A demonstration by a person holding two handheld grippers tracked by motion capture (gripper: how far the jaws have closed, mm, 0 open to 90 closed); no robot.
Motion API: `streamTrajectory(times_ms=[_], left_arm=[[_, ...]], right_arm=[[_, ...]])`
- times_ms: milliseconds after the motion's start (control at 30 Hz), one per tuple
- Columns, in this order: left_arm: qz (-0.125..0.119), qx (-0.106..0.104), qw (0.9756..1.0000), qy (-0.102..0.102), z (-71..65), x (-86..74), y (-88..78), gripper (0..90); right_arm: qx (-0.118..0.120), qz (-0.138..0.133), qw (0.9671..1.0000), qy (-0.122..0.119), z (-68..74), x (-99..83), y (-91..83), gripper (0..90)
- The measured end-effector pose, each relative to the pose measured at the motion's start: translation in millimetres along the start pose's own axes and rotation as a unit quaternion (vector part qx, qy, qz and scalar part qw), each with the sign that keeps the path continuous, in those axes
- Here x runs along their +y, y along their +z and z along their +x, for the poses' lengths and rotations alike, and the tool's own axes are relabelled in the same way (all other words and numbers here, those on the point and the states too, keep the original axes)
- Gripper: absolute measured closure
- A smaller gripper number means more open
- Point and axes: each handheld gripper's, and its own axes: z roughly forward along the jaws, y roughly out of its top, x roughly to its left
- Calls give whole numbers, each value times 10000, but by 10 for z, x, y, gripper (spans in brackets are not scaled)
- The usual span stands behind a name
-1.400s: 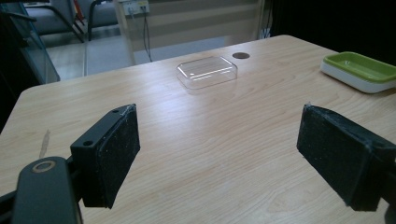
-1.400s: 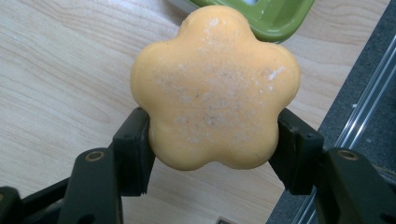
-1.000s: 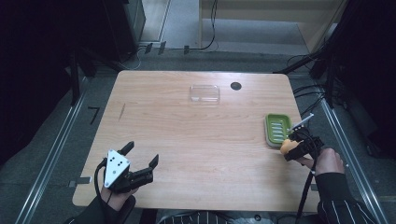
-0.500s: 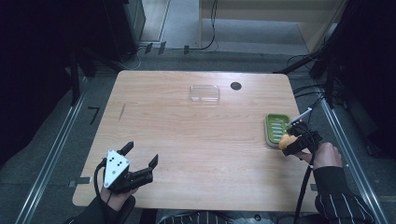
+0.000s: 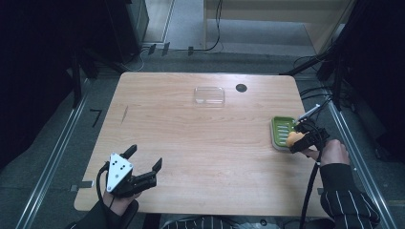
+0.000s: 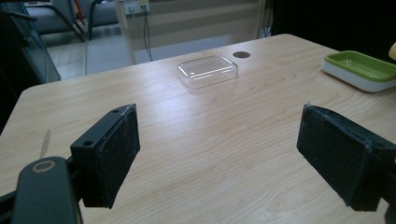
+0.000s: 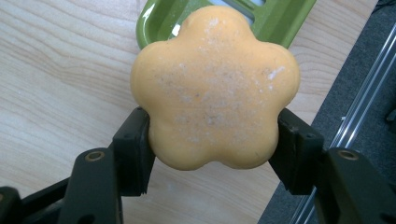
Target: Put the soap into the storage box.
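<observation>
An orange flower-shaped soap is clamped between the two black jaws of my right gripper, which is shut on it. In the high view that right gripper holds the soap over the near end of a green soap dish at the table's right edge. The green dish lies just beyond the soap in the right gripper view. My left gripper rests near the front left corner, its jaws wide open with nothing between them.
A clear plastic lid lies at the back middle of the wooden table, beside a dark round hole. The lid and green dish lie ahead of the left gripper. A metal rail runs past the right edge.
The right gripper with the soap has shifted slightly toward the green dish. The left gripper has stayed where it was.
</observation>
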Motion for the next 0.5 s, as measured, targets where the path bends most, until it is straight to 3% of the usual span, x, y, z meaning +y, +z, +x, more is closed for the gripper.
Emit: streamTrajectory(times_ms=[500], left_arm=[[5, -8, 10000, -1, 3, -1, 0, 137]], right_arm=[[-16, -99, 9999, -104, -36, 243, 19, 403]])
